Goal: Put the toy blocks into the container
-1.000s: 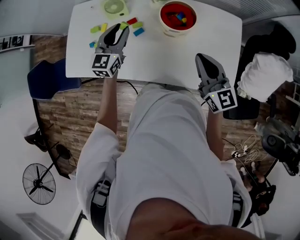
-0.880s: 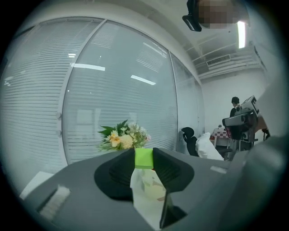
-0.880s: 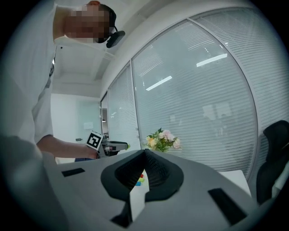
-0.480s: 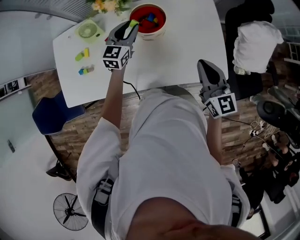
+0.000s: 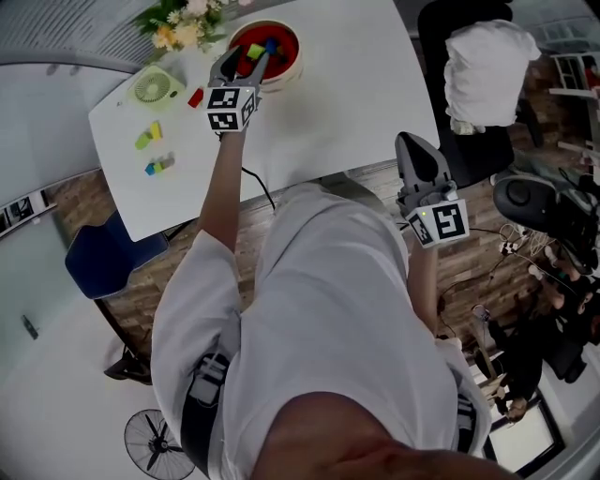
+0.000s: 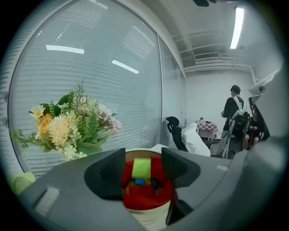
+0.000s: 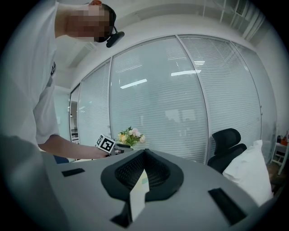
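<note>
My left gripper (image 5: 246, 58) hangs over the red bowl (image 5: 284, 64) at the far side of the white table (image 5: 328, 103). Its jaws are opening, and a green block (image 5: 255, 51) sits between them with a gap on each side. In the left gripper view the green block (image 6: 142, 168) hovers just above the red bowl (image 6: 149, 200), which holds several coloured blocks. A red block (image 5: 195, 97), a green-yellow pair (image 5: 147, 137) and a blue-green pair (image 5: 159, 166) lie on the table's left part. My right gripper (image 5: 412, 142) is shut, off the table near my hip.
A small green fan (image 5: 150, 87) and a bunch of flowers (image 5: 178, 28) stand at the table's far left. A black chair with white cloth (image 5: 483, 70) is to the right, a blue chair (image 5: 98, 267) to the left. People stand far off in the room (image 6: 235, 117).
My left gripper carried the green block from the loose blocks on the left over to the red bowl, and its jaws have widened off the block. The right gripper stayed put.
</note>
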